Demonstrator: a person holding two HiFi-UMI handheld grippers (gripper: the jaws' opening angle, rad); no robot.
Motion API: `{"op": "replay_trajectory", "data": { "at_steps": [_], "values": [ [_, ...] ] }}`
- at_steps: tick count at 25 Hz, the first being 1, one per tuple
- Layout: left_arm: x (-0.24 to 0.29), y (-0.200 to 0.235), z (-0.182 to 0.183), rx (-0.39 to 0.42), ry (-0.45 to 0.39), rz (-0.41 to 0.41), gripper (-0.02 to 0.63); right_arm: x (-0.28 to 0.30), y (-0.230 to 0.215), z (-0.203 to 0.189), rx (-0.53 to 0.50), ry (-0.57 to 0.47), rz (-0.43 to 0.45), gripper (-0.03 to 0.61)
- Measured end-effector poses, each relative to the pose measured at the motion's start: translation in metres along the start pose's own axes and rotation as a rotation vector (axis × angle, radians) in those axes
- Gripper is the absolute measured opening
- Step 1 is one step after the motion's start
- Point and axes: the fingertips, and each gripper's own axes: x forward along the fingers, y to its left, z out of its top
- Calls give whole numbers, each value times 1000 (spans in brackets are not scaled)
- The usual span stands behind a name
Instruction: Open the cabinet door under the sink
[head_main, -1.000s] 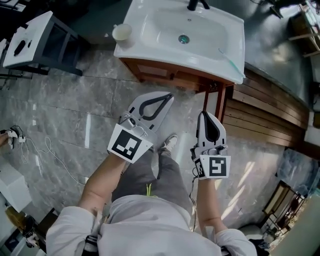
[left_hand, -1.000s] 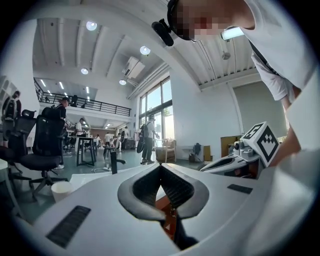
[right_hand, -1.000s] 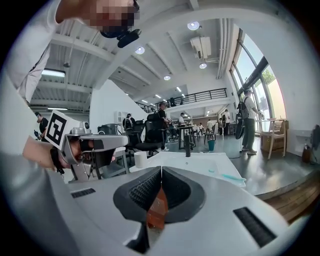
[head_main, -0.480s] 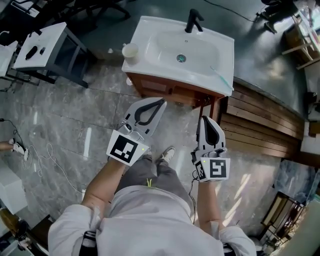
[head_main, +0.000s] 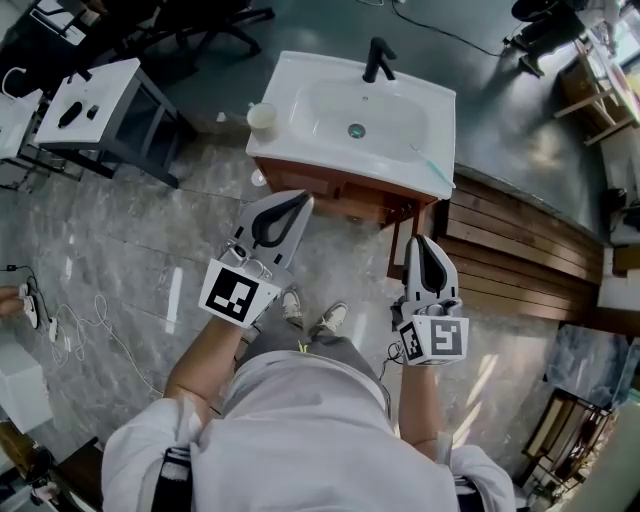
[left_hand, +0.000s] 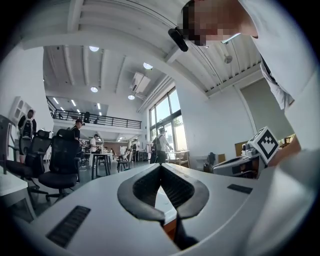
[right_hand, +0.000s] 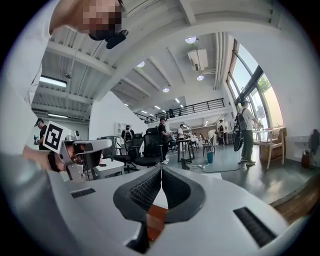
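At 12 o'clock, under the sink (head_main: 360, 110), the cabinet (head_main: 350, 195) sits farther off than a second ago. I seem to have backed away, its door untouched. The left gripper (head_main: 299, 199) points to 1 o'clock and the right gripper (head_main: 424, 241) to 12, both with jaws together and empty.

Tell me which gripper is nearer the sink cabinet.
The left gripper: in the head view its tip overlaps the wooden cabinet front, while the right gripper falls short of it.
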Motion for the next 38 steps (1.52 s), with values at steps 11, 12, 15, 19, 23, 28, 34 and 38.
{"op": "replay_trajectory", "data": {
  "at_steps": [11, 12, 15, 19, 23, 28, 34, 38],
  "values": [
    [-26, 31, 47, 52, -55, 132, 6, 10, -14, 51, -46, -61, 7, 32],
    [-29, 34, 50, 55, -60, 146, 6, 12, -14, 56, -51, -68, 10, 32],
    [-33, 43, 55, 51, -72, 178, 6, 18, -20, 69, -60, -88, 12, 32],
    [-35, 46, 57, 44, -71, 194, 6, 17, -32, 78, -77, -95, -3, 32],
    [-30, 49, 65, 42, -86, 190, 6, 18, -35, 87, -91, -104, -15, 32],
    [-20, 45, 68, 37, -94, 177, 6, 16, -35, 97, -93, -118, -18, 32],
    [-11, 41, 68, 31, -93, 171, 6, 16, -43, 97, -85, -123, -28, 32],
    [-9, 35, 68, 28, -91, 165, 6, 11, -46, 97, -93, -115, -31, 32]
  ]
}}
